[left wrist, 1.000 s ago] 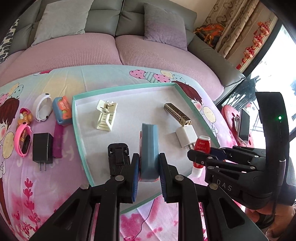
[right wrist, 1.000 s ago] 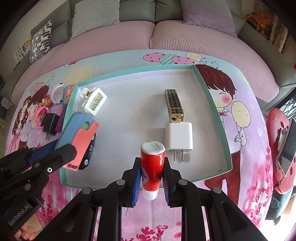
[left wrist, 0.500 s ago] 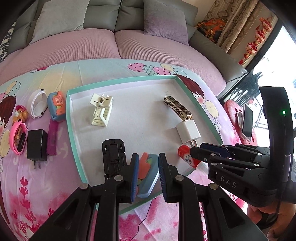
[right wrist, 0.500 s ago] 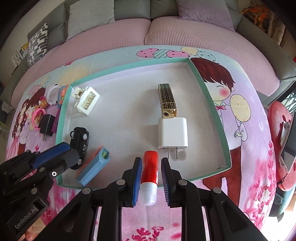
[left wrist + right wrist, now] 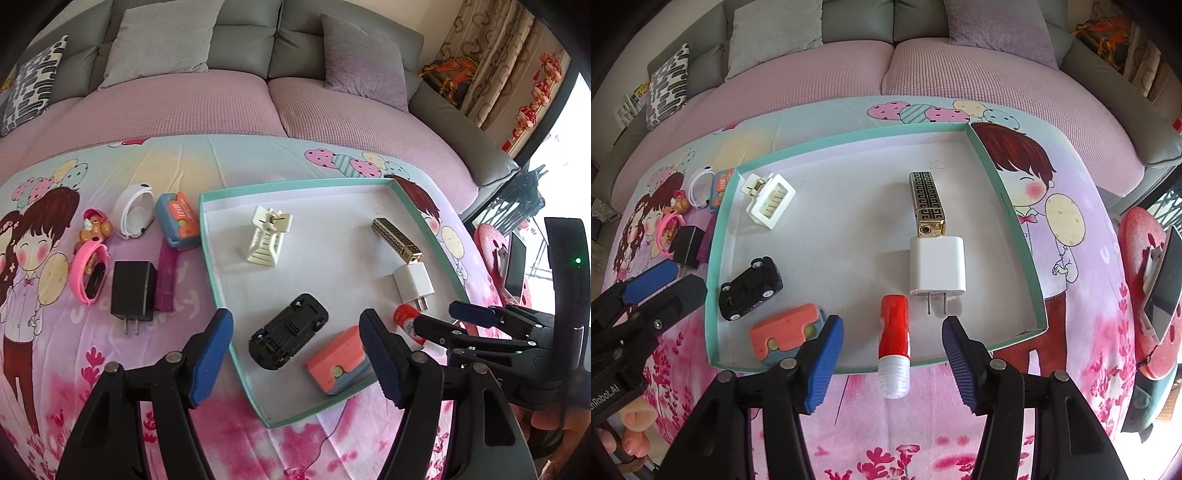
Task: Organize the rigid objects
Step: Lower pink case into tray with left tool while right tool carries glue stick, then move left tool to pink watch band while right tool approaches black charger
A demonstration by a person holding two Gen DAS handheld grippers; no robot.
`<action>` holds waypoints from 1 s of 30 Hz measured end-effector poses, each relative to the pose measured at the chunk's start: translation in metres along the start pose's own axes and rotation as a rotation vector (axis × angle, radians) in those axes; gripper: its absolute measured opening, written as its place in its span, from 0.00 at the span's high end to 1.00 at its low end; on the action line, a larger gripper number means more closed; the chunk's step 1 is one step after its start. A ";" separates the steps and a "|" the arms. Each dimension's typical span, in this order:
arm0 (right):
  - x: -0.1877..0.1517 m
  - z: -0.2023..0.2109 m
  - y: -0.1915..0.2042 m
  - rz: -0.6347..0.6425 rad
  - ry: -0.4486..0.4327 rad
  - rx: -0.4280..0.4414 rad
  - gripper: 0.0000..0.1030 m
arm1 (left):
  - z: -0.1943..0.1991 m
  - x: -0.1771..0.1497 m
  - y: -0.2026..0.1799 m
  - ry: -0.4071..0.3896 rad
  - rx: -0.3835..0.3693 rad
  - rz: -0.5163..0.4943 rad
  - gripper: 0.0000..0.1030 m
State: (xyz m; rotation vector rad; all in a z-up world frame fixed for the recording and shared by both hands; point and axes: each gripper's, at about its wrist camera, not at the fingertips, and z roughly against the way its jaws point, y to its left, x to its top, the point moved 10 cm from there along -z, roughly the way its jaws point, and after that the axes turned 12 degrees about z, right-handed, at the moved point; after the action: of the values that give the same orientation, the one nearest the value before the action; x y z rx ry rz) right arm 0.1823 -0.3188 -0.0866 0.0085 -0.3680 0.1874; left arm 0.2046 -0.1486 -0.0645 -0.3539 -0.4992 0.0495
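Both claws just sprung apart, left claw (image 5: 295, 354) dropping pink-and-blue case (image 5: 338, 360), right claw (image 5: 892, 360) dropping red tube (image 5: 894, 334) straddling tray (image 5: 1012, 206) near edge, liable to roll off.

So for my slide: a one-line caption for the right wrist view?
Open right gripper over red-and-white tube lying across teal tray's rim.

A home living room — a wide grey upholstered sofa (image 5: 240, 55) fills the background, its seat draped in a pink waffle-textured cover (image 5: 886, 70), with plain grey cushions (image 5: 162, 40) and a black-and-white patterned pillow (image 5: 668, 85) propped against the back. A child's cartoon-printed pink and teal cloth (image 5: 55, 369) spreads over the surface in front. Beside a bright window hang beige patterned curtains (image 5: 498, 74) and red festive hanging ornaments (image 5: 535, 99) — household decoration.
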 end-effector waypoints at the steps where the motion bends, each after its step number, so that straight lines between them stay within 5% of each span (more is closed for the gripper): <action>1: 0.001 0.001 0.002 0.001 -0.003 0.001 0.38 | 0.002 0.002 0.007 -0.013 0.013 0.007 0.22; 5: 0.004 0.004 0.011 0.026 -0.015 -0.003 0.29 | 0.009 0.010 0.036 -0.046 0.068 0.049 0.11; 13: 0.021 0.010 0.034 0.048 -0.057 -0.003 0.00 | 0.028 0.023 0.094 -0.091 0.123 0.113 0.10; 17: 0.029 0.009 0.047 0.040 -0.069 0.019 0.00 | 0.039 0.034 0.128 -0.128 0.136 0.167 0.01; 30: 0.072 0.009 0.130 0.142 -0.117 0.097 0.00 | 0.055 0.061 0.209 -0.177 0.187 0.245 0.01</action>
State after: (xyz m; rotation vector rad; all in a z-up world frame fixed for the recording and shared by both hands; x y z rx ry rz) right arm 0.2209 -0.1788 -0.0555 0.0895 -0.4760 0.3461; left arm 0.2399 0.0732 -0.0631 -0.2267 -0.6189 0.3646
